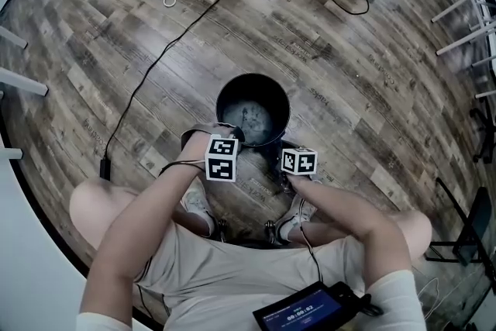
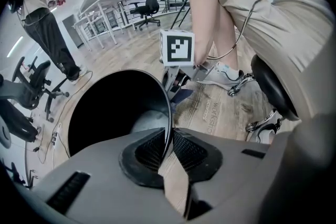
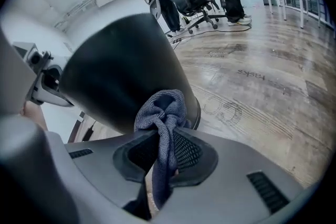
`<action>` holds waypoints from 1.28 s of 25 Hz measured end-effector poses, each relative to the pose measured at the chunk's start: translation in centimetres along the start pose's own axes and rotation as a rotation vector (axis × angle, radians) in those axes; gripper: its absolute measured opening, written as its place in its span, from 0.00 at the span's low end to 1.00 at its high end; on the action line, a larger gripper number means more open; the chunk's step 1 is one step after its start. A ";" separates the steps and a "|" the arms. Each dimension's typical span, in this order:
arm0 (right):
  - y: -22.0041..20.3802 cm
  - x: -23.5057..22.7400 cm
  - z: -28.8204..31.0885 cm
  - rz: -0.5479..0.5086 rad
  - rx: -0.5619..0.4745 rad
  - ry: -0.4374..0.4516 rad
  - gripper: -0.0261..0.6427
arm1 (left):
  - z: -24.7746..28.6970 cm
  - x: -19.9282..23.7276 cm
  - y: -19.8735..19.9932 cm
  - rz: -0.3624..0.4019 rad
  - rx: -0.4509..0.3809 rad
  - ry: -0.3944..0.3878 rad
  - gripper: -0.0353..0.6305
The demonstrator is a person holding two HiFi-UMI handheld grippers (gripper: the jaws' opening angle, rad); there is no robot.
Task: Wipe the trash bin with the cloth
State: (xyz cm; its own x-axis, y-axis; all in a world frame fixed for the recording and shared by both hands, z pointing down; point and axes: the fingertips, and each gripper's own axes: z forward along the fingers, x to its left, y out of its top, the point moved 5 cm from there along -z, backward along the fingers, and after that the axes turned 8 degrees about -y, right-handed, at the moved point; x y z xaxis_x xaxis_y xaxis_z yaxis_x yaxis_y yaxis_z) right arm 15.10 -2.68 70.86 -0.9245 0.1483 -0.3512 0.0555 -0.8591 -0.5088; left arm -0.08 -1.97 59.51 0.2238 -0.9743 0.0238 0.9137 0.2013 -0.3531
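Head view: a seated person bends over a black trash bin standing upright on the wood-pattern floor just ahead of the feet, mouth open to the ceiling, with 1 gripper at either side of its near edge.

The left gripper has its 2 jaws pinched on the bin's thin rim, 1 pad inside the mouth and 1 outside, so this hand appears to be steadying the bin and not wiping it.

The right gripper has its jaws pressed onto a grey-blue cloth. A knotted bunch of the fabric stands proud of the fingertips and a tail hangs back between the pads.

The right gripper view puts that bunch low on the bin's outer wall, close to the base. Whether the fabric is already pressing on the plastic or sits just beside it cannot be told from here.

The wiping move turns on 1 relation. The bin's long axis runs floor to rim, and the cloth sits at the bottom of that line, on the side nearest the person's right. Nearly all of the unwiped outer wall therefore lies above and ahead of the cloth. The right hand is the nearer and the only free one. A stroke up the wall, or around it, looks like the natural next move.
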 end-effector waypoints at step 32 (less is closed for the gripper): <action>1.9 5.0 -10.2 -0.004 0.151 0.043 0.13 | -0.3 -0.2 -1.9 0.137 0.113 0.055 0.29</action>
State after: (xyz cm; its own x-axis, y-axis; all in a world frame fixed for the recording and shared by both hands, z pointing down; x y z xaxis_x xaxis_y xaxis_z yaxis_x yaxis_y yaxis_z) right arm 14.41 1.41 60.12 -0.9076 0.1700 -0.3839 -0.0088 -0.9219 -0.3872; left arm -1.99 -2.18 59.89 0.3331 -0.9403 -0.0701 0.9089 0.3400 -0.2417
